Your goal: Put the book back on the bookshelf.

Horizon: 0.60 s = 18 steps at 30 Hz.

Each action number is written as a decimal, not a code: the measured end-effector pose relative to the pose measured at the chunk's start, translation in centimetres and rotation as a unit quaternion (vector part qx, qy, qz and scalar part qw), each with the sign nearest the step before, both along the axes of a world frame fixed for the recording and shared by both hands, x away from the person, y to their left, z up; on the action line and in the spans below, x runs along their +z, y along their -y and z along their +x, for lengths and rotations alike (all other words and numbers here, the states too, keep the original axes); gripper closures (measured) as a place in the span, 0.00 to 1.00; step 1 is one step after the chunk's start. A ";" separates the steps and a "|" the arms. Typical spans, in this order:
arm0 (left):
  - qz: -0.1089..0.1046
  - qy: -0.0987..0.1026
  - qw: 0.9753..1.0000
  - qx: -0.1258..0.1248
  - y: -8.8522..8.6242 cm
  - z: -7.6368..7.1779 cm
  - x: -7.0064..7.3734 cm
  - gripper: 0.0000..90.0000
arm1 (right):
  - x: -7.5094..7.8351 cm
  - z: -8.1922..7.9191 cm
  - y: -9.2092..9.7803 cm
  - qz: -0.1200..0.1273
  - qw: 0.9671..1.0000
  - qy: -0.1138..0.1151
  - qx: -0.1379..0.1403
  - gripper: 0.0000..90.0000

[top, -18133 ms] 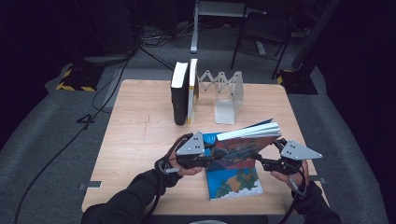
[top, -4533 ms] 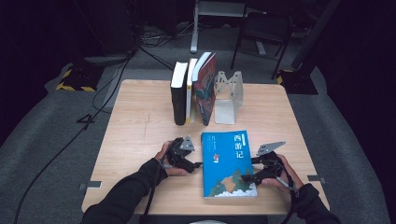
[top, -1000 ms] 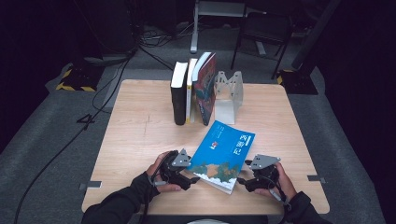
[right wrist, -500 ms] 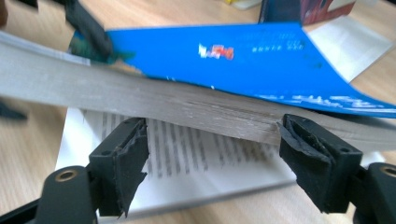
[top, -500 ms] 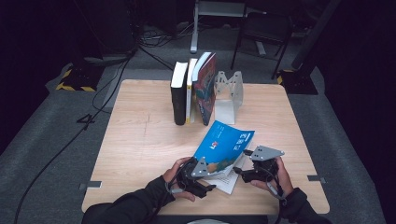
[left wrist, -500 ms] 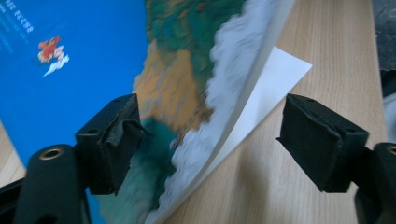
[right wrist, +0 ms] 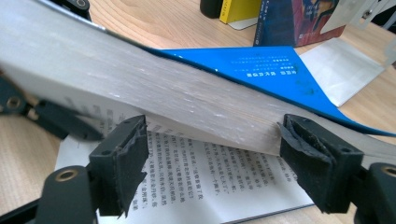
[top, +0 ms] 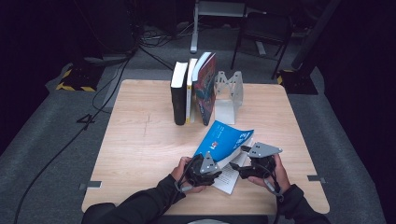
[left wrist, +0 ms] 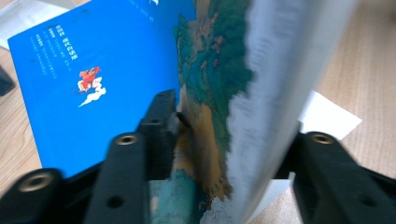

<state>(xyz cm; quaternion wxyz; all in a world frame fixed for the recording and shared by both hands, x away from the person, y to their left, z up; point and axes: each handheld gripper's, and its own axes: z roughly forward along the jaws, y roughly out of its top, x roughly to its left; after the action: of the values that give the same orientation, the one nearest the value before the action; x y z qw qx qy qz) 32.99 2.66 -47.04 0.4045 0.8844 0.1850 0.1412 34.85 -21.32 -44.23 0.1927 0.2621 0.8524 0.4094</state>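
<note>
Both forearms reached in low over the near table [top: 140, 140]. The left gripper [top: 205, 167] clamped the blue book [top: 224, 140], lifted half open; the right gripper [top: 250, 161] stood spread at its page edge.

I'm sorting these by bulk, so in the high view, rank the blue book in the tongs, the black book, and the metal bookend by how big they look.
1. Blue book, lifted nearer the camera, so the lead is unsure.
2. Black book and metal bookend: too alike to rank.
</note>
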 end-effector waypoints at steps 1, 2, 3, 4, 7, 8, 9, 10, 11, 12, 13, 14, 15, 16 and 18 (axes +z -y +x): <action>0.002 0.005 1.000 -0.002 0.0 -0.1 0.1 0.68 | 0.0 0.0 0.1 0.004 1.000 -0.003 0.000 0.28; 0.002 0.013 1.000 -0.004 -0.2 -0.1 0.2 0.71 | 0.0 0.0 0.2 0.005 1.000 -0.001 -0.002 0.29; 0.001 0.014 1.000 -0.004 -0.4 -0.1 0.3 0.75 | 0.0 0.0 0.5 0.011 1.000 -0.003 -0.002 0.29; -0.001 0.011 1.000 -0.006 -0.7 0.1 0.4 0.77 | 0.0 0.0 0.7 0.016 1.000 -0.006 0.002 0.30; 0.000 0.005 1.000 -0.015 -1.8 0.4 0.7 0.79 | -0.1 -0.3 1.2 0.017 1.000 0.000 0.011 0.32; -0.001 0.001 1.000 -0.025 -2.3 0.5 0.8 0.79 | 0.0 -0.4 1.3 0.013 1.000 0.006 0.012 0.32; -0.004 -0.001 0.999 -0.034 -2.9 0.7 0.8 0.79 | 0.1 -0.6 1.4 0.020 1.000 0.012 0.017 0.33; -0.004 -0.001 0.999 -0.040 -3.4 0.7 0.8 0.79 | 0.3 -0.7 1.4 0.027 0.999 0.015 0.021 0.33; -0.006 -0.005 0.999 -0.047 -3.9 0.8 0.8 0.79 | 0.4 -0.7 1.4 0.026 0.999 0.019 0.022 0.33; -0.008 -0.008 0.999 -0.051 -4.4 0.8 0.8 0.79 | 0.5 -0.7 1.3 0.025 0.999 0.021 0.028 0.32; -0.011 -0.012 0.999 -0.052 -4.7 0.8 0.8 0.79 | 0.5 -0.7 1.1 0.023 0.999 0.022 0.029 0.32; -0.012 -0.014 0.998 -0.054 -5.1 0.9 0.8 0.78 | 0.4 -0.6 1.0 0.020 0.999 0.023 0.031 0.31; -0.010 -0.015 0.998 -0.058 -5.6 1.0 0.9 0.78 | 0.4 -0.5 0.8 0.018 0.999 0.021 0.035 0.30; -0.010 -0.017 0.998 -0.060 -6.0 1.0 0.9 0.78 | 0.2 -0.3 0.6 0.012 0.999 0.018 0.042 0.30; -0.014 -0.022 0.998 -0.059 -6.6 1.1 0.9 0.77 | -0.1 0.0 0.3 0.005 0.999 0.016 0.048 0.29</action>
<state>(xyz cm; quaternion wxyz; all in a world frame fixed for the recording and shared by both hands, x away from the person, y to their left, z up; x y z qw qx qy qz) 34.12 9.25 -46.10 0.4206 0.8907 0.1437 0.0949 34.83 -21.60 -44.31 0.1856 0.2153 0.8588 0.4262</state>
